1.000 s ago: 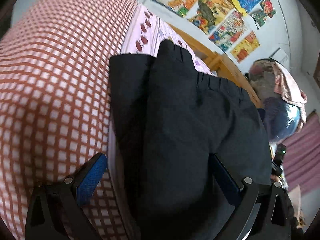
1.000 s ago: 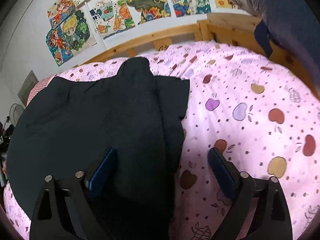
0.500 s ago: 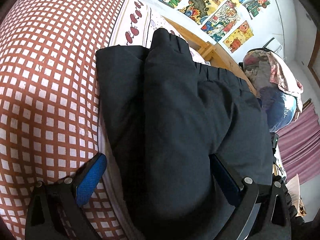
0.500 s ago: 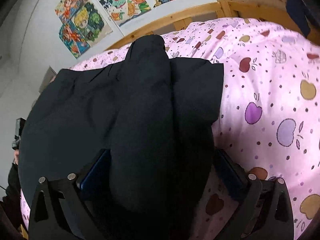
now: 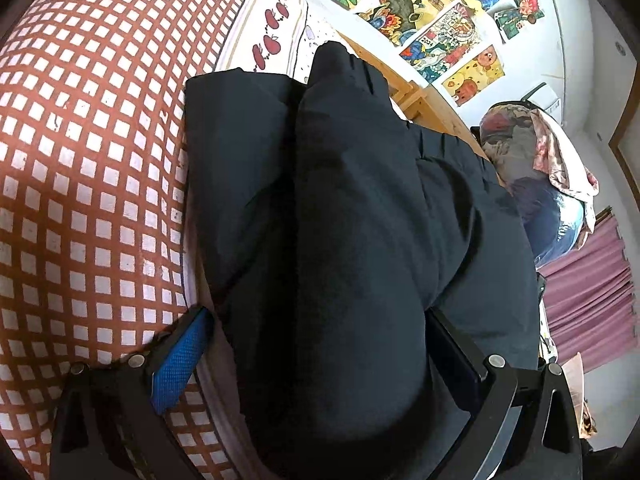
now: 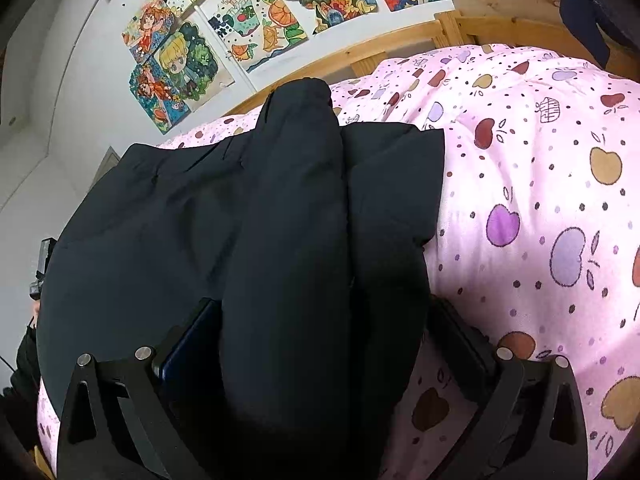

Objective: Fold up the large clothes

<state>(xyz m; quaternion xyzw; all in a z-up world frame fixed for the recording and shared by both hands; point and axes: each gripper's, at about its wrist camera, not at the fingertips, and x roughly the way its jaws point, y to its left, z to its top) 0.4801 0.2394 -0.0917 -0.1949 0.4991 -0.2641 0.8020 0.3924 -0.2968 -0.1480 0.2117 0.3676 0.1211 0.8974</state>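
On the bed, a dark garment (image 6: 248,216) lay folded over the pink apple-print quilt (image 6: 540,184) beside a red checked cover (image 5: 88,168). The right gripper (image 6: 324,352) and left gripper (image 5: 320,344) both stood wide, each straddling a thick fold without pinching it; the right's jaws had just been widening.

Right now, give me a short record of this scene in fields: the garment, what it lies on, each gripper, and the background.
garment: dark jacket, partly folded, one sleeve laid lengthwise on top
surface: pink apple-print bedding; red checked cover beside it
left gripper: jaws wide, straddling the near end of the sleeve, not pressing it
right gripper: jaws wide, straddling the same sleeve fold, not pressing it
background: wooden bed frame, colourful drawings on the wall
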